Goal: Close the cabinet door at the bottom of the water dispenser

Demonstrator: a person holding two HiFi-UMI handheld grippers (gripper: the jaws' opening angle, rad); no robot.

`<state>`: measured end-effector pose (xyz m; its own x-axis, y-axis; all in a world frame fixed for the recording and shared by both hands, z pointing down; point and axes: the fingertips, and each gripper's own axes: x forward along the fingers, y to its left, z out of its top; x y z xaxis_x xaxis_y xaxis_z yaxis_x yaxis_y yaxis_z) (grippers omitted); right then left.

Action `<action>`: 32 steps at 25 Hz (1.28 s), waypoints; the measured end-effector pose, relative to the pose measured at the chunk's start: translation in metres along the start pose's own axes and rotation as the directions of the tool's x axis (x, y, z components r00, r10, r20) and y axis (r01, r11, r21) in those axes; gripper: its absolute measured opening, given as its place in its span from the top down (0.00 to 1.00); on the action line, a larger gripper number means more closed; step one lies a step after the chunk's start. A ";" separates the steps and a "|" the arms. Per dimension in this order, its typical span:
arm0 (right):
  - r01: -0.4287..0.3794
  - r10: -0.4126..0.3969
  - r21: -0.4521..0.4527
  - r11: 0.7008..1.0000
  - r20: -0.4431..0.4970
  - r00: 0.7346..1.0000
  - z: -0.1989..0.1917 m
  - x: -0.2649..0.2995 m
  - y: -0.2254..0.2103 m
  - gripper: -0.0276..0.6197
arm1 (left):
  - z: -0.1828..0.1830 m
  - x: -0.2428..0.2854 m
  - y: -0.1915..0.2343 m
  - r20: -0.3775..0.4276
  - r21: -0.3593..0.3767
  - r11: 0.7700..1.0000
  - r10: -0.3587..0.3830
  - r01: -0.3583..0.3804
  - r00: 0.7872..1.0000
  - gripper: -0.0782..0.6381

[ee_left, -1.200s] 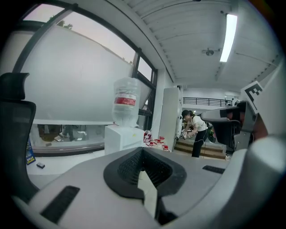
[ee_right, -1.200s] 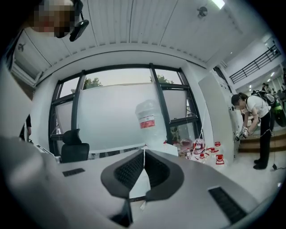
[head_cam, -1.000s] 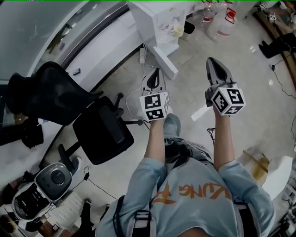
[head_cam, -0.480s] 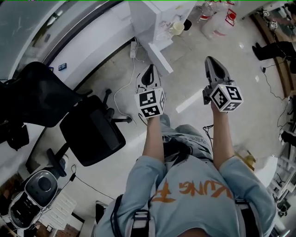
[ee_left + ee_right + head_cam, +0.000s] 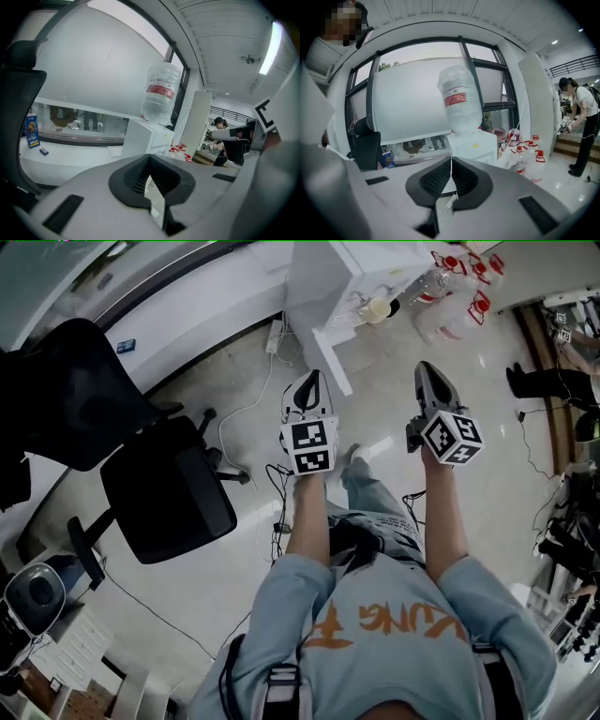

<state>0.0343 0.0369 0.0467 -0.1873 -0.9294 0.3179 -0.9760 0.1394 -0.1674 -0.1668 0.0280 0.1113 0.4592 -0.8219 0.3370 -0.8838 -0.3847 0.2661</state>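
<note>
Left tool (image 5: 311,379) and right tool (image 5: 427,368): both closed, empty, side by side, short of the water dispenser (image 5: 328,277). Its cabinet door (image 5: 331,356) stands open.

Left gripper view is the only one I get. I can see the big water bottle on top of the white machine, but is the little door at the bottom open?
Observer: Yes. In the head view the cabinet door sticks out open from the bottom of the water dispenser.
Operator: Is my other gripper holding anything?
Observer: No. The right gripper view shows the right gripper shut, with nothing between its jaws.
Operator: Is there stuff on the ground near the door?
Observer: A white power strip lies on the floor just left of the water dispenser.
</note>
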 end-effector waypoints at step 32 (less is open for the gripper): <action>-0.085 0.094 0.092 0.992 -0.092 0.991 -0.120 0.060 -0.068 0.91 | -0.086 0.056 -0.018 -0.156 0.025 0.999 0.047 -0.044 0.987 0.88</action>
<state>0.0757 0.0127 0.1893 -0.2872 -0.8768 0.3856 -0.9421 0.1859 -0.2791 -0.1173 0.0251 0.2029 0.4252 -0.7637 0.4859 -0.9051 -0.3587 0.2282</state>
